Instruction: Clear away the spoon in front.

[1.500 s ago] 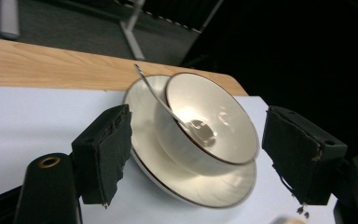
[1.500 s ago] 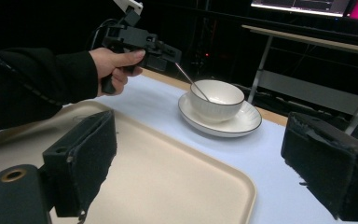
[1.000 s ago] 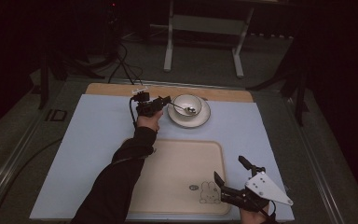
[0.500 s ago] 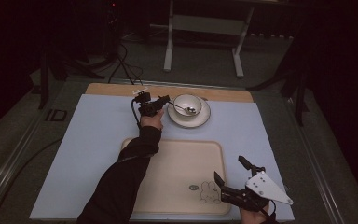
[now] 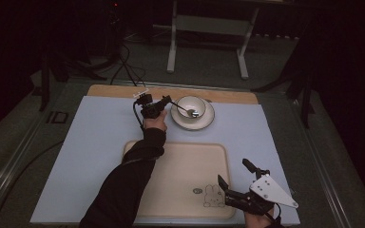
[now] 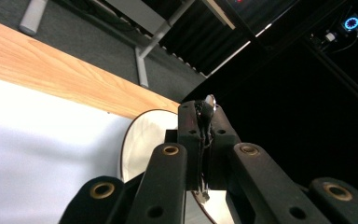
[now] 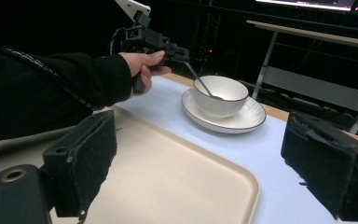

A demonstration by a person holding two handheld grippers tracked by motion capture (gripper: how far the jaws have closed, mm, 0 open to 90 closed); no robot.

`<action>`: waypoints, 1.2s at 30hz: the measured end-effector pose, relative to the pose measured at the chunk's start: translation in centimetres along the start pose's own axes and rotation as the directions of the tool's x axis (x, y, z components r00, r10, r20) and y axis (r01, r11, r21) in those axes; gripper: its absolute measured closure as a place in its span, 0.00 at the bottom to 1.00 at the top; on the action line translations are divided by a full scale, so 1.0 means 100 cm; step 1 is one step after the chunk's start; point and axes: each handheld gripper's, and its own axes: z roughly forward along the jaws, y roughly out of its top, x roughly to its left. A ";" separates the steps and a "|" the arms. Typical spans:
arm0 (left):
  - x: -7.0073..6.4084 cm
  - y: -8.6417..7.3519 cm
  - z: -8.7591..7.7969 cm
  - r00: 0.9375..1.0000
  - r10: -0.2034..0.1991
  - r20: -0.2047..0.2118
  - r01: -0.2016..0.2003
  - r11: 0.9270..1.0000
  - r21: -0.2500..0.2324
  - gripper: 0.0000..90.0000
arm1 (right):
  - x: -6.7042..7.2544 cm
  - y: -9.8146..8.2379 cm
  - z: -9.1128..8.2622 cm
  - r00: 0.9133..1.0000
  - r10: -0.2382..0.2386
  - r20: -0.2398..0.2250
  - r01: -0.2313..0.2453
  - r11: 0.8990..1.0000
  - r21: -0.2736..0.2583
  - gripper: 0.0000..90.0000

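The high view showed the left gripper (image 5: 167, 101) at the far side of the table, its black jaws having just closed on the thin metal handle of a spoon (image 5: 188, 110), which they pinched. The spoon leaned in a round white bowl (image 5: 191, 105) with a dark rim line, and the bowl sat on a matching glossy white saucer (image 5: 208, 121). In the left gripper view the handle's rounded tip (image 6: 209, 100) stuck up between the pressed-together jaws. The right gripper (image 5: 237, 183) rested at the near right corner of a smooth, cream, round-cornered tray (image 5: 180, 166), jaws spread wide with nothing between them; its rough black pads (image 7: 86, 156) framed the tray in the right gripper view. A pale blue mat (image 5: 95, 137) covered the table, with a light wooden strip (image 5: 123, 90) along its far edge. Beyond lay grey carpeted floor (image 5: 209, 61), a pale metal table frame (image 5: 209, 28) and a dark room.
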 end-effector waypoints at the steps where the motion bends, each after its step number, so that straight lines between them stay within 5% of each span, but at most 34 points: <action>1: -0.001 0.000 0.000 1.000 -0.003 0.008 0.003 1.000 0.002 0.98 | 0.000 0.000 0.000 1.000 0.001 0.000 -0.001 1.000 0.000 0.11; 13: -0.019 0.008 -0.004 0.993 0.114 0.031 -0.115 0.993 0.012 1.00 | -0.001 0.000 -0.001 1.000 0.007 0.000 -0.007 1.000 -0.005 0.11; 36: -0.048 0.057 -0.040 0.971 0.230 0.064 -0.232 0.972 0.023 1.00 | -0.002 0.000 0.000 1.000 0.016 0.006 -0.016 1.000 -0.009 0.11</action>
